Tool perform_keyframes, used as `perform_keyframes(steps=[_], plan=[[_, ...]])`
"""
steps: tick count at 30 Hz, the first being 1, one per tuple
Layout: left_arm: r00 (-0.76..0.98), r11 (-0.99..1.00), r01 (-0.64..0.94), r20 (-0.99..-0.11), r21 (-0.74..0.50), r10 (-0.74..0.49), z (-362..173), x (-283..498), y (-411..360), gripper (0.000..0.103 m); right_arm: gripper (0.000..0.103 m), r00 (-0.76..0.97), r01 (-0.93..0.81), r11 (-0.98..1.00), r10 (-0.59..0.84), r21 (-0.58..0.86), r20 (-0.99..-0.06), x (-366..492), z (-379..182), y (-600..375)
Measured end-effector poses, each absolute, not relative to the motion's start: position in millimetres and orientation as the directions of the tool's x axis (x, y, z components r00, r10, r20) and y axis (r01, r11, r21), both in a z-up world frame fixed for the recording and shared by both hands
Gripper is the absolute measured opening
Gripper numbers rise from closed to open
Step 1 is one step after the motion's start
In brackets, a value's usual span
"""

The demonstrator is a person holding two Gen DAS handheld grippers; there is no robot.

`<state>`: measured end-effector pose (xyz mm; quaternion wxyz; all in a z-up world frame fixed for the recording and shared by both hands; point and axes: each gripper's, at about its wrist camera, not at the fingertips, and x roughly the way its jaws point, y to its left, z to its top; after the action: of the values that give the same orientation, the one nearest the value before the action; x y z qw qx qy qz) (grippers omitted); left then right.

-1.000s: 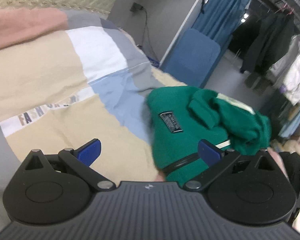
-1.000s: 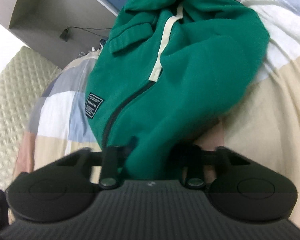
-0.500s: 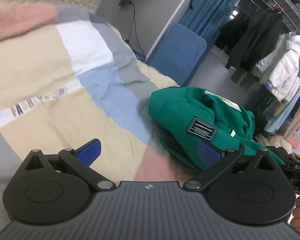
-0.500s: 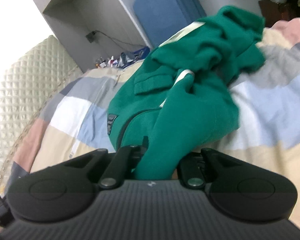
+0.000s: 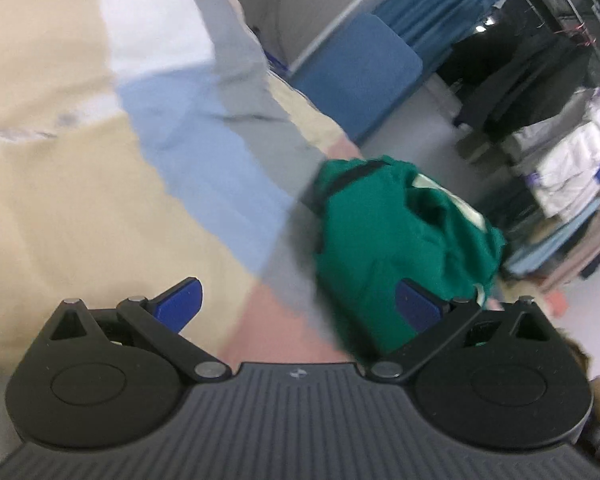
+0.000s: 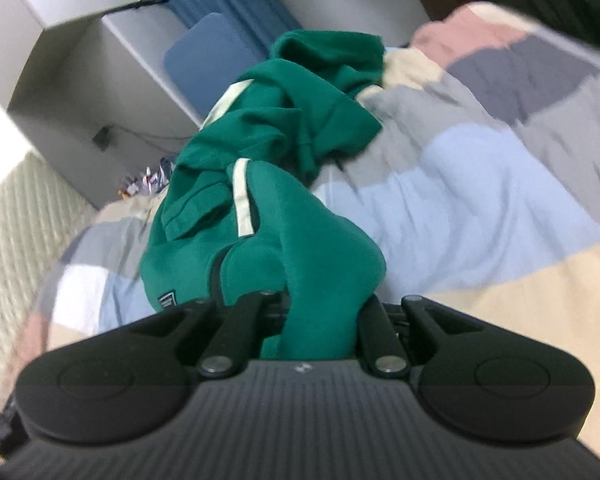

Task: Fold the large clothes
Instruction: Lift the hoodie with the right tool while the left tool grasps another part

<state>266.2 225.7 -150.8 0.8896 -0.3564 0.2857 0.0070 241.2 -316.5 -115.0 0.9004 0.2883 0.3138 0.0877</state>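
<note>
The right gripper [image 6: 318, 320] has its black jaws closed tight on a fold of a bunched green zip-up sweatshirt with cream stripes [image 6: 268, 184], which trails away across a patchwork bedspread of beige, light blue, grey and pink blocks [image 6: 480, 208]; behind stand a blue padded chair back [image 6: 204, 64] and a quilted cream headboard [image 6: 16, 208]

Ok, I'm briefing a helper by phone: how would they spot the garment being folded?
Look at the patchwork bedspread covering the bed. On it lies a bunched green zip-up jacket, one end pinched in the right claw. It alone is solid green, with a cream stripe and a dark chest patch.
</note>
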Motion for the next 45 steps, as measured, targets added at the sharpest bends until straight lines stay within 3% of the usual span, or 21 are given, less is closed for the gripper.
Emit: perform_keyframes(steps=[4,7,11,13,16,18,21,29,36,40,45], plan=[[0.834,0.77,-0.15,-0.498,-0.621,-0.239,-165,327,209,0.103,0.011,0.786,-0.002,0.84,0.337,0.542,-0.519,248,-122,-311],[0.821,0.797,-0.099,-0.501,-0.595,-0.272,-177,374,193,0.102,0.012,0.779,0.014,0.795,0.372,0.607,-0.505,257,-127,-324],[0.812,0.763,-0.018,-0.455,-0.646,-0.365,-193,424,182,0.101,0.012,0.793,-0.06,0.819,0.386,0.571,-0.47,269,-124,-327],[0.808,0.74,0.003,-0.434,-0.673,-0.398,-197,441,179,0.091,0.012,0.803,-0.1,0.819,0.402,0.565,-0.44,272,-126,-328],[0.764,0.728,0.026,-0.456,-0.685,-0.456,-198,466,169,0.062,0.012,0.794,-0.105,0.762,0.451,0.639,-0.407,281,-137,-334],[0.729,0.754,0.031,-0.501,-0.656,-0.466,-192,476,162,0.036,0.012,0.786,-0.106,0.705,0.491,0.701,-0.375,291,-143,-340],[0.719,0.764,0.049,-0.508,-0.644,-0.474,-170,476,160,0.011,0.012,0.784,-0.119,0.699,0.502,0.706,-0.365,298,-136,-344],[0.76,0.727,0.107,-0.416,-0.678,-0.499,-90,430,170,0.006,0.011,0.757,-0.281,0.699,0.583,0.657,-0.296,283,-88,-342],[0.786,0.724,0.154,-0.361,-0.673,-0.502,-23,333,155,0.006,0.011,0.745,-0.427,0.688,0.636,0.587,-0.202,239,-25,-337],[0.793,0.711,0.15,-0.347,-0.687,-0.502,-9,259,147,0.006,0.011,0.748,-0.486,0.698,0.643,0.526,-0.164,203,7,-336],[0.79,0.693,0.126,-0.351,-0.71,-0.503,-19,171,139,0.006,0.011,0.748,-0.496,0.724,0.637,0.479,-0.187,146,12,-339]])
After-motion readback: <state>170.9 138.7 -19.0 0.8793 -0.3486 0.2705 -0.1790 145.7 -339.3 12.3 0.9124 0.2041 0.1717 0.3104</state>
